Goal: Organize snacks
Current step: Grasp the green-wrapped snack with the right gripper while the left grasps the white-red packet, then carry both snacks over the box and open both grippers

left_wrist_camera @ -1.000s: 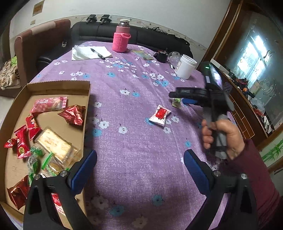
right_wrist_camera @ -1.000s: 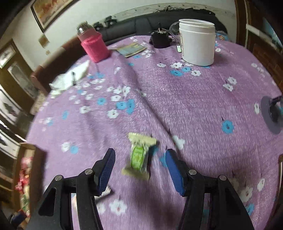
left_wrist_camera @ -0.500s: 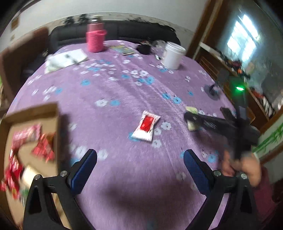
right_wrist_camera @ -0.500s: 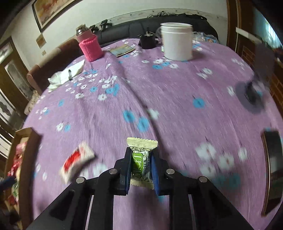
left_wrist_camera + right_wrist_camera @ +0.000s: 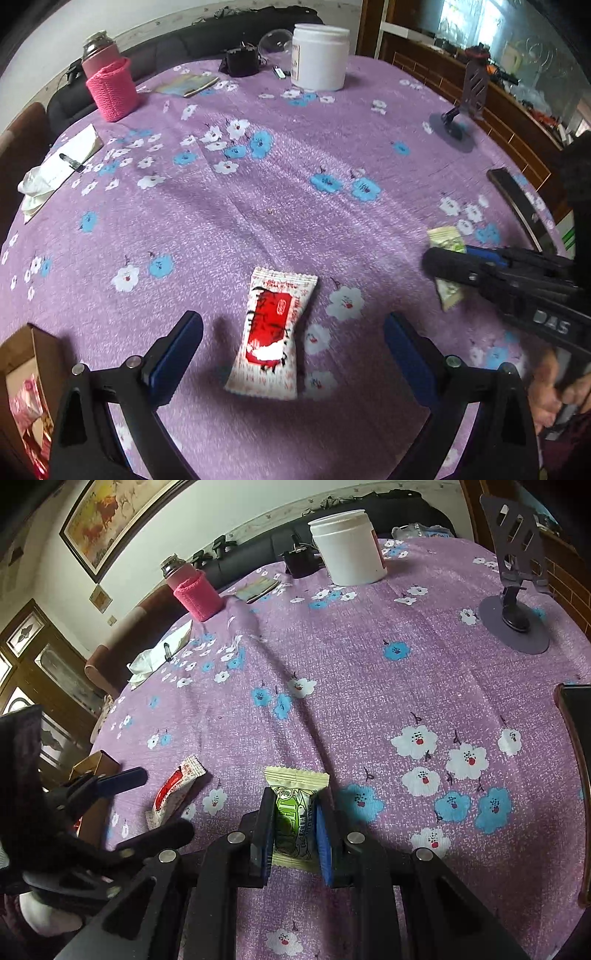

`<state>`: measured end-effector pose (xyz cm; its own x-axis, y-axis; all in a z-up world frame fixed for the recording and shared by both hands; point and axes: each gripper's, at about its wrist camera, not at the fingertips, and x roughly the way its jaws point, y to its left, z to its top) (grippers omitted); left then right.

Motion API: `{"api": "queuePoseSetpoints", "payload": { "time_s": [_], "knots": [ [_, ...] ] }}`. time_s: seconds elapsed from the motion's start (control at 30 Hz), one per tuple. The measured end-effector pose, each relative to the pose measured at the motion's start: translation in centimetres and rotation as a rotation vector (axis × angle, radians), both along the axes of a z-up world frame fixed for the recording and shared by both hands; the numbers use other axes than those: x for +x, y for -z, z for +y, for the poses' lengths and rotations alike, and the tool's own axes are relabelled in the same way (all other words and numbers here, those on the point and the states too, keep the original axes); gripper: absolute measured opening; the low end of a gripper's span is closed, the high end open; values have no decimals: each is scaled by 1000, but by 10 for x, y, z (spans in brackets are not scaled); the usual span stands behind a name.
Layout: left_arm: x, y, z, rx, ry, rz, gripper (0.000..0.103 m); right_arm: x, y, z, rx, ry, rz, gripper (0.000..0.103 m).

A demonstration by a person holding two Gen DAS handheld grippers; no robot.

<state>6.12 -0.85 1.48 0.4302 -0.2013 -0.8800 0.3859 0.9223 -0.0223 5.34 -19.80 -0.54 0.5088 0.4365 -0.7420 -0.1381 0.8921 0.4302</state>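
A: Start at the left edge. What is there?

B: In the left wrist view, the corner of a cardboard box (image 5: pixel 35 345) with pink and red wrappers inside. Further back on the purple flowered tablecloth (image 5: pixel 280 206) lie a paper with a pen (image 5: pixel 61 166) and a bottle in a pink knitted sleeve (image 5: pixel 110 86).

A: And the left gripper (image 5: pixel 293 349)?

B: Its jaws are spread wide, one on each side of the red-and-white snack packet (image 5: pixel 275 334), which lies flat on the cloth. The blue pads do not touch it.

A: Can you read the packet?

B: There is black brush-style writing around a red panel and a small red oval logo, but I cannot make out the characters. A line of small red print runs along the top seam, also too fine to read.

A: Moving right?

B: The right gripper (image 5: pixel 293 825) is pressed together on the green snack packet (image 5: pixel 295 812), pinching it at the sides; in its own camera the packet's crimped cream end sticks out past the fingertips. The green label carries print that is too small to read. In the left wrist view the letters "DAS" show on the right gripper's black body.

A: And at the back and far right?

B: A white tub (image 5: pixel 349 548) with a label I cannot read, a grey phone stand (image 5: pixel 515 602), and a dark flat object (image 5: pixel 576 775) at the table's right edge.
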Motion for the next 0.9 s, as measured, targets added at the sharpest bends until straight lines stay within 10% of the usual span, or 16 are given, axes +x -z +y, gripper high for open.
{"api": "queuePoseSetpoints", "payload": {
  "time_s": [0.2,0.9],
  "knots": [
    [-2,2,7,-25,-15,-3,30,-1,-1,-1,8,5,-4,21],
    [-89,-79,106,-339,-229,-171,29,-10,-12,-1,88,-1,-76,21]
  ]
}}
